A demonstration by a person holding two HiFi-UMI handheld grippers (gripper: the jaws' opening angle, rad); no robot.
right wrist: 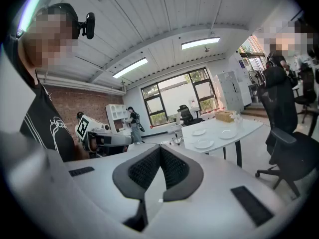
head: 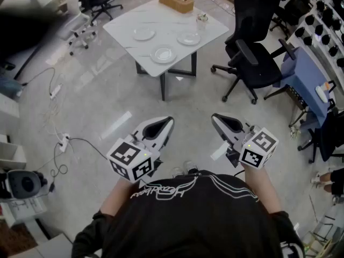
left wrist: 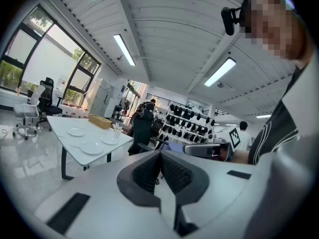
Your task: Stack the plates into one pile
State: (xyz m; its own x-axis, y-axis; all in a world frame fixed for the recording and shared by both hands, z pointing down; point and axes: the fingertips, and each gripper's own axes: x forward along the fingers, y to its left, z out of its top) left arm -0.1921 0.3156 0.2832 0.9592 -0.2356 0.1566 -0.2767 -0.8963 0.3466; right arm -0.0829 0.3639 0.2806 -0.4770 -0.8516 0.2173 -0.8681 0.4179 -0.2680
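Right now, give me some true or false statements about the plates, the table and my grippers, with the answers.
1. The plates are stacked in one pile. False: three lie apart on the table.
2. The left gripper and the right gripper are both shut and empty. True.
3. A brown box sits on the table. True.
4. The left gripper touches a plate. False: it is held well short of the table.
5. A black office chair stands by the table. True.

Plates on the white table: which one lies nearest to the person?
The front plate, at the near corner of the table. The left plate and the right plate lie farther back, toward the brown box.
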